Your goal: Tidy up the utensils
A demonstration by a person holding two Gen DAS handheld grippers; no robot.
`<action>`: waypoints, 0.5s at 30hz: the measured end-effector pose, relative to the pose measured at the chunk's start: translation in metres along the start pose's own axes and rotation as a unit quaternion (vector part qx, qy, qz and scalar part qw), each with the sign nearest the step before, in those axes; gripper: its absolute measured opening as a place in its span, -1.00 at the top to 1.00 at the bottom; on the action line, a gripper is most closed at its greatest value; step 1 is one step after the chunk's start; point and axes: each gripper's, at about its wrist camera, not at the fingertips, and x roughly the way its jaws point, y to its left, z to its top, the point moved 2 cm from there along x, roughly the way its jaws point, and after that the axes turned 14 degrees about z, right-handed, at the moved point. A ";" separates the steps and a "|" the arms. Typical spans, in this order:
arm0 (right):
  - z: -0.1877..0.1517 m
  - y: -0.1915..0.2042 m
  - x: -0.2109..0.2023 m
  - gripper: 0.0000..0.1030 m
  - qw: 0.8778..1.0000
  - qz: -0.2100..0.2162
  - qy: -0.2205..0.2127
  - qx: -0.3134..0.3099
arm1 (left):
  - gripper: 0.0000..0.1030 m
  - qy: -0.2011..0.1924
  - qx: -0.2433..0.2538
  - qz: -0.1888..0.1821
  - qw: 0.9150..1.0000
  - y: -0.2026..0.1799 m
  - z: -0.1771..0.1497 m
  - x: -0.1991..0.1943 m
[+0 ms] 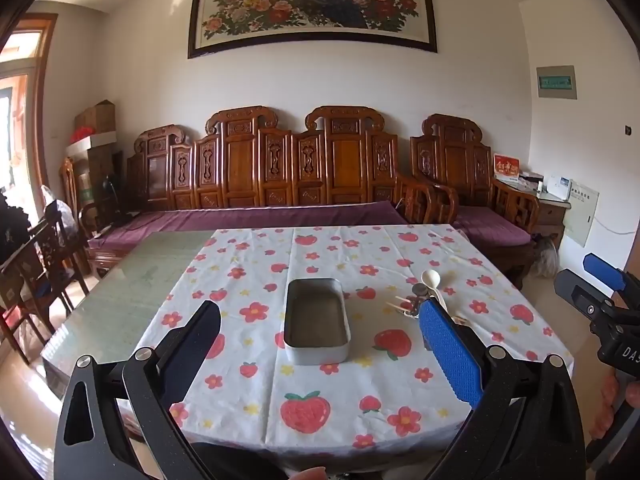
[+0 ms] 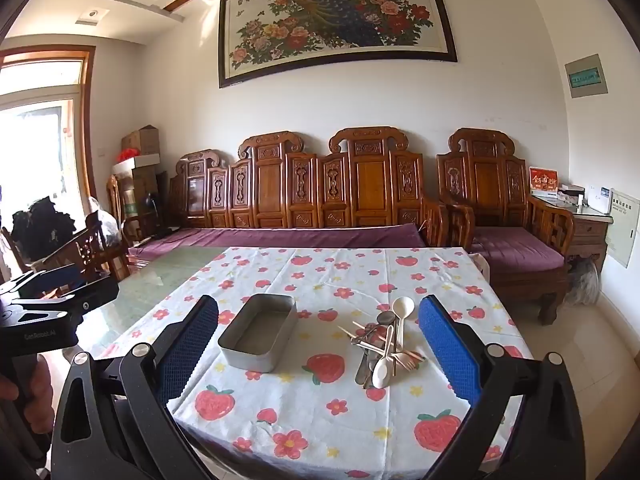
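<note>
A: Start big. What carries everything?

B: A table (image 2: pixel 168 284) with a strawberry-print cloth (image 2: pixel 320 420) over its right part; bare glass shows along the left edge. On the cloth sits 1 empty metal tin (image 2: pixel 258 332), roughly midway between the near and far edges. Just to its right lies the pile of utensils (image 2: pixel 382 344), closer to the right edge.

A: And the claws?

B: The left gripper (image 1: pixel 320 344) has its jaws wide apart with nothing between the pads, hanging over the near edge and aimed at the tin. The right gripper (image 2: pixel 318 344) is spread just as wide, also empty, with the pile in front of it.

A: What could go wrong?

B: I'd judge the pile is the trouble. The white spoons (image 2: pixel 402 308), a pale fork (image 2: pixel 404 358), thin sticks and metal pieces cross each other, so closing on 1 could drag or flick its neighbours, maybe off the right edge. The tin looks light; a nudge could slide it on the cloth.

A: Anything unclear?

B: From the left wrist view, that claw's own blue pad (image 1: pixel 450 354) covers most of the pile. How many metal pieces lie underneath, I cannot tell. The table's near corners are cut off.
</note>
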 end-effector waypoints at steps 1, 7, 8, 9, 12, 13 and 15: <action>0.000 0.000 0.000 -0.95 1.000 0.001 -0.003 0.000 | -0.87 0.001 0.001 0.000 1.000 0.000 0.000 0.000; 0.000 0.001 -0.001 -0.95 1.000 0.001 -0.003 -0.001 | -0.87 -0.004 -0.002 -0.002 1.000 -0.001 0.000 -0.001; 0.000 0.001 -0.001 -0.95 1.000 0.001 -0.003 -0.001 | -0.87 -0.004 -0.001 -0.002 1.000 -0.001 0.000 -0.001; 0.000 0.001 -0.001 -0.95 1.000 0.001 -0.003 -0.001 | -0.87 -0.004 -0.002 -0.003 1.000 0.000 0.000 -0.002; 0.000 0.000 -0.002 -0.95 1.000 0.001 -0.002 0.000 | -0.87 -0.004 -0.003 -0.003 1.000 -0.002 0.000 -0.001; 0.000 0.000 -0.002 -0.95 1.000 0.002 -0.002 0.000 | -0.87 -0.004 -0.003 -0.003 1.000 -0.002 0.001 -0.001; 0.000 0.000 -0.001 -0.95 1.000 0.002 -0.002 -0.001 | -0.87 -0.005 -0.004 -0.004 1.000 -0.001 0.002 -0.001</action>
